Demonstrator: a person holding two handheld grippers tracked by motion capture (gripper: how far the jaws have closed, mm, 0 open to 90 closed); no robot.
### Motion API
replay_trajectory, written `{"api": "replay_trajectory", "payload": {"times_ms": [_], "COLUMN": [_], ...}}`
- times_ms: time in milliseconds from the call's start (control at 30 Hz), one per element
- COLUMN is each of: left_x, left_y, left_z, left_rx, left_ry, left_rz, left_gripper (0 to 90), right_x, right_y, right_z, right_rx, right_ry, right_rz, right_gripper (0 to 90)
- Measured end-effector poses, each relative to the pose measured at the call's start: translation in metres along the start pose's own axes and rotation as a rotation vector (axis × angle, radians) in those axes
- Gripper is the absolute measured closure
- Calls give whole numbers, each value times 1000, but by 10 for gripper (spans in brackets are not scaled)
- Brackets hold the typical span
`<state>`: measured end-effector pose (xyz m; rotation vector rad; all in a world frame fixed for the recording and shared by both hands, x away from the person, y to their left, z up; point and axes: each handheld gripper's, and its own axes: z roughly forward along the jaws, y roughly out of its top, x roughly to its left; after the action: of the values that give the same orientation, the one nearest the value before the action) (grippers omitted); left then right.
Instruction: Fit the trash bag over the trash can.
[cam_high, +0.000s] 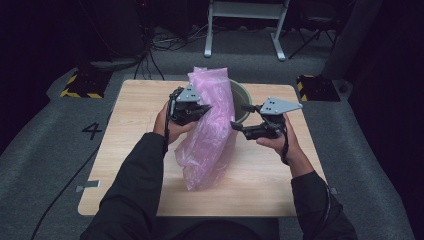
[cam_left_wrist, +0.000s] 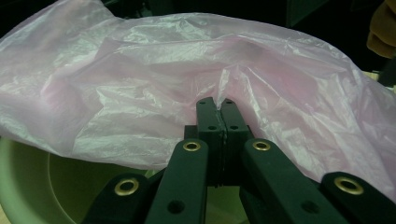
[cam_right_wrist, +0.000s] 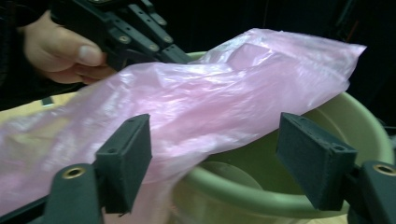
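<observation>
Nearest the camera in the high view are the person's dark sleeves, forearms coming in from the bottom edge over the light wood table (cam_high: 140, 190). Next up, the pink plastic bag (cam_high: 210, 135): thin, crinkly, see-through, its lower end resting on the table approx. mid-board, the rest lifted and draped up toward the pale green bucket (cam_high: 242, 100) behind it. Left gripper (cam_high: 202, 109) is clamped tight on a fold of the bag w/ both jaws pressed together, film pinched right btwn them in the left gripper view. Right gripper (cam_high: 239, 117) sits just beside the bag's right side, jaws spread wide, not pressing on anything; the bag and the bucket rim show past them. Bucket stands at the far side of the table, the bag's top end lying over its rim. Beyond that it's grey floor, cables and a white frame.
</observation>
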<state>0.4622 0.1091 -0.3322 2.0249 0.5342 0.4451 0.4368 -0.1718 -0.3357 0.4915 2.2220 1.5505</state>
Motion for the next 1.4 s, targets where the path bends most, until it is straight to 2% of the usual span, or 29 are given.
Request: {"api": "replay_trajectory", "payload": {"times_ms": [167,200,267,400,433,600,700,900,967,1000,1133,1200,1267,1333,1367,1400], "left_x": [-1,-1,-1,-1,-1,-6,-9,-11,-12,-13,-14,-15,-17,-19,-19,-19], "left_y": [-1,-1,-1,-1,-1,1,3,4,4,5,6,6,7,7,8,8], "left_z": [3,3,6,8,7,6,4,3,3,2,1,0,-2,-4,-6,-6], "left_rx": [14,15,20,24,15,16,13,2,-1,-3,-11,-17,-26,-45,-44,-38], "left_ry": [27,24,30,29,29,49,54,35,22,20,12,3,21,45,58,60], "left_rz": [-10,-14,-15,-18,-23,-19,-19,-12,-9,-5,2,4,8,-6,-14,-26], "left_gripper": [896,897,896,896,897,897,897,897,897,897,891,855,789,653,525,525], "right_x": [10,17,21,33,36,41,42,41,39,39,36,34,32,29,24,24], "right_y": [-7,-11,-14,-15,-13,-10,-7,-3,-2,-2,-1,-1,-1,-2,-2,-2], "right_z": [1,3,4,4,5,9,11,20,21,21,20,18,14,9,5,5], "right_rx": [-10,-6,-8,-27,-26,-36,-44,-14,-10,-10,-12,-14,-15,-22,-26,-26], "right_ry": [72,91,91,45,38,31,14,-6,-6,-6,-6,-5,-12,-13,-12,-12], "right_rz": [16,14,8,-17,-40,-42,-47,-75,-83,-83,-72,-72,-71,-54,-41,-41], "right_gripper": [229,219,212,212,216,255,331,604,725,725,831,865,880,887,888,888]}}
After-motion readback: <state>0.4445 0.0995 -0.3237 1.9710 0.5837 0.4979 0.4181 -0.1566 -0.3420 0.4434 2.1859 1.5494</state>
